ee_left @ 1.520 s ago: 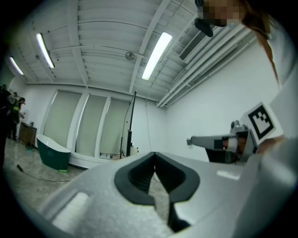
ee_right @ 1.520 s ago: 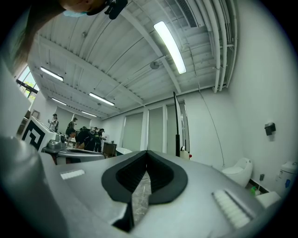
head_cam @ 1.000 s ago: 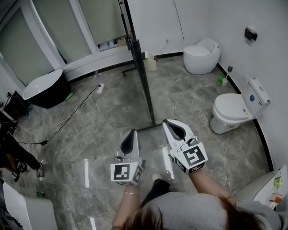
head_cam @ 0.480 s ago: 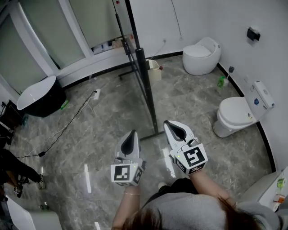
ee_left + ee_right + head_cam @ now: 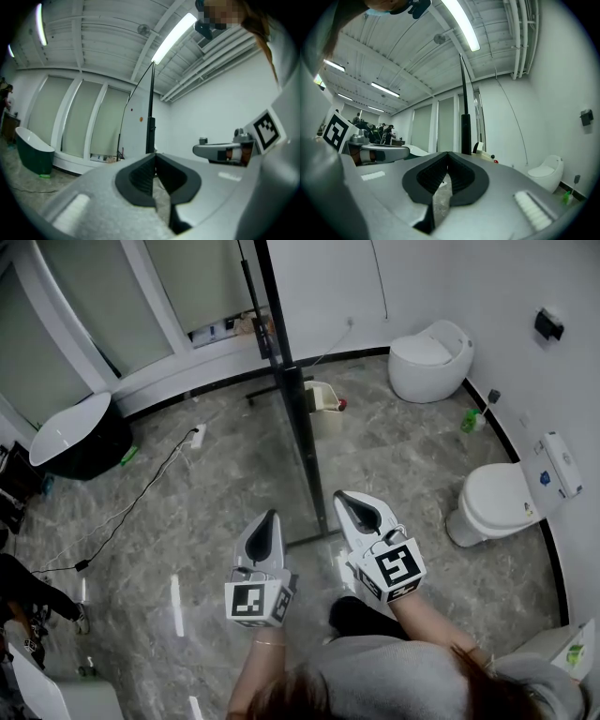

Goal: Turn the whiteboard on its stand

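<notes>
**Both grippers empty as whiteboard stands edge-on ahead**

The whiteboard point(image 5: 298, 442) stands upright on its stand in the middle of a grey marble floor point(image 5: 216, 484). From the head view it is seen edge-on as a thin dark upright, so its face cannot be made out. The stand's foot bar point(image 5: 307, 538) lies on the floor and shows between the two grippers. In both gripper views the upright rises straight ahead of the jaws, well apart from them point(image 5: 150, 122) point(image 5: 465, 131).

The left gripper point(image 5: 271, 516) and the right gripper point(image 5: 343, 496) are held side by side, level, and pointing toward the stand. Each has its jaws closed tip to tip with nothing between them, and neither touches the board.

Beyond the stand, a small box point(image 5: 323, 395) sits on the floor just beside the far foot. Along the right wall are a round toilet point(image 5: 429, 357), a green bottle point(image 5: 471, 418) and a second toilet point(image 5: 497, 502). A dark bathtub point(image 5: 70, 432) stands at the left below tall windows. A cable point(image 5: 141, 493) trails across the floor.
</notes>
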Motion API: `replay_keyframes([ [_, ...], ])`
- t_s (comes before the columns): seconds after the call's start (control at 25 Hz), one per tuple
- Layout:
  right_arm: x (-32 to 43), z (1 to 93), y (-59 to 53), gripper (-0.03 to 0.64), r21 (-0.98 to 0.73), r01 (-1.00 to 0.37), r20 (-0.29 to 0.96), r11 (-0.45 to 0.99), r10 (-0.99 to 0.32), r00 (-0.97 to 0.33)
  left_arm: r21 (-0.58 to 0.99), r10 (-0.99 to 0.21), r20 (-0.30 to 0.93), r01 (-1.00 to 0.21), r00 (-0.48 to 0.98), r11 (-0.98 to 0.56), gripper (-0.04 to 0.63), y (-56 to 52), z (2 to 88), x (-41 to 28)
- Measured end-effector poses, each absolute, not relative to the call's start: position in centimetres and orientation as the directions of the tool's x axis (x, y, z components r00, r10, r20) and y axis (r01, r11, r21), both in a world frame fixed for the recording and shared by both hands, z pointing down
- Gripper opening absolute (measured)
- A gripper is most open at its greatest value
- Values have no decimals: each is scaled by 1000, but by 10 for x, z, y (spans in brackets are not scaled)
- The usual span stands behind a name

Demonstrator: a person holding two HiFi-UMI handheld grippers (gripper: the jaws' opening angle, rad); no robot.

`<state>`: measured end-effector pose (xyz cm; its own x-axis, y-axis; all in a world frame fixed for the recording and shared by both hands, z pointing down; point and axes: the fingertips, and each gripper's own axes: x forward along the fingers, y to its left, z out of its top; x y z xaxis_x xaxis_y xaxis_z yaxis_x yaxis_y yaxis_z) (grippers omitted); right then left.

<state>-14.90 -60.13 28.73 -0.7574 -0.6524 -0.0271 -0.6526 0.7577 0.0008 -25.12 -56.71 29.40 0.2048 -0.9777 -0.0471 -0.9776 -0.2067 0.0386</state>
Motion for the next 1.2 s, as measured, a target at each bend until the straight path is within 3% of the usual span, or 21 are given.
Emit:
replay_keyframes([
  [0.32,-167,321,-660,4,-20,-588,18,809,-588,-809,42,-987,-50,-987,155,-157,-2,-624,301,-263],
  [0.4,-177,340,-670,136,-63,-568,45,821,-566,-823,47,-988,-39,-987,150,-151,-2,-632,305,-269],
  [0.64,-198,395,-694,272,-71,-603,137,795,-591,-795,71,-991,-21,-989,131,-132,-2,-636,317,-285],
  [1.2,-245,480,-749,311,-74,-657,211,751,-632,-746,137,-989,101,-986,110,-96,-2,-620,377,-310],
])
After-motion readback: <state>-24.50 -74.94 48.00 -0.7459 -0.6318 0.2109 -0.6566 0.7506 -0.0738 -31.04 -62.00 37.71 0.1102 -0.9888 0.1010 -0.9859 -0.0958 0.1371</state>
